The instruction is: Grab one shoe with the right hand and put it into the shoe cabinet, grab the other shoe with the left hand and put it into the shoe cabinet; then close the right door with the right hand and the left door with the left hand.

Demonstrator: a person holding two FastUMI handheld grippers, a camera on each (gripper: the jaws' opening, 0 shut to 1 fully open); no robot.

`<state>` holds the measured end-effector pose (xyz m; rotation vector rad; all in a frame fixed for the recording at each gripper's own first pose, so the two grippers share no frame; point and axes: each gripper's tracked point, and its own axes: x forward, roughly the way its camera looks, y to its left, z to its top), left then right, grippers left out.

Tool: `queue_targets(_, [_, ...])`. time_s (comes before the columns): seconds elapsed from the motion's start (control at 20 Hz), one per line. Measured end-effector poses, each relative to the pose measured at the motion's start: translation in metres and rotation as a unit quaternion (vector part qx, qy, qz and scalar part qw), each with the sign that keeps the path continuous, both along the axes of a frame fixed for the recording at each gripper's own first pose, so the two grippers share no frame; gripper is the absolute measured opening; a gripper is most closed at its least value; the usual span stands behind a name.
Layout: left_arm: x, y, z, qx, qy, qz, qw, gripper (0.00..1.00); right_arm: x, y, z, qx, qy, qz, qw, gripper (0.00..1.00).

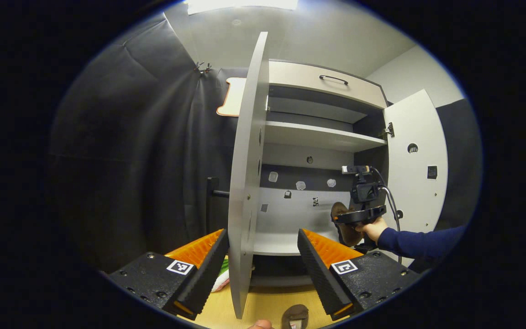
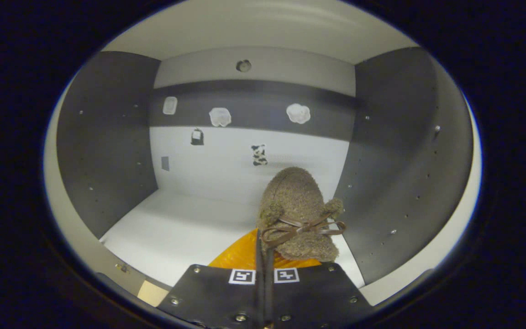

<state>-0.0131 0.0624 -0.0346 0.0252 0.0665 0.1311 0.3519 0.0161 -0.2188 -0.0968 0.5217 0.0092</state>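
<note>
Fingers of the left gripper (image 1: 263, 269) are standing wide apart, holding nothing. The edge of the open left door (image 1: 247, 183) is rising straight ahead of them, in line with the gap between them. Just below that gap, the second shoe (image 1: 295, 316) is lying on the wooden table (image 1: 267, 306).

Farther ahead and to the right of this tool, a hand (image 1: 373, 228) in a blue sleeve (image 1: 420, 242) is holding the right gripper (image 1: 345, 219) at the lower compartment of the shoe cabinet (image 1: 322, 137). The right door (image 1: 416, 160) is standing open beyond it.

In the right gripper view, the right gripper (image 2: 265, 256) is clamping the fuzzy brown shoe (image 2: 297, 210), its fingers drawn nearly together on the shoe's rear edge. The shoe is pointing forward, away from the tool, inside the compartment above the white shelf floor (image 2: 176, 228), close to the dark wall on the tool's right. Whether the sole is touching the floor cannot be told.
</note>
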Motion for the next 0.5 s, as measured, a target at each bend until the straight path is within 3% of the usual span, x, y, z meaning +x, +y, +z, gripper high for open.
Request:
queue_targets(0.3, [0.006,0.019,-0.020,-0.081,0.027,0.021,0.996,0.96,0.025,-0.011,-0.032,0.009,0.026,-0.021,0.999,0.01])
queue_targets(0.45, [0.003,0.031,-0.013,-0.059,0.012,0.038,0.997,1.00,0.031,-0.005,-0.052,0.006,0.044,-0.021,0.999,0.01])
queue_targets(0.5, [0.002,0.032,-0.013,-0.050,0.013,0.039,0.998,0.96,0.033,-0.003,-0.057,0.001,0.046,-0.021,0.999,0.01])
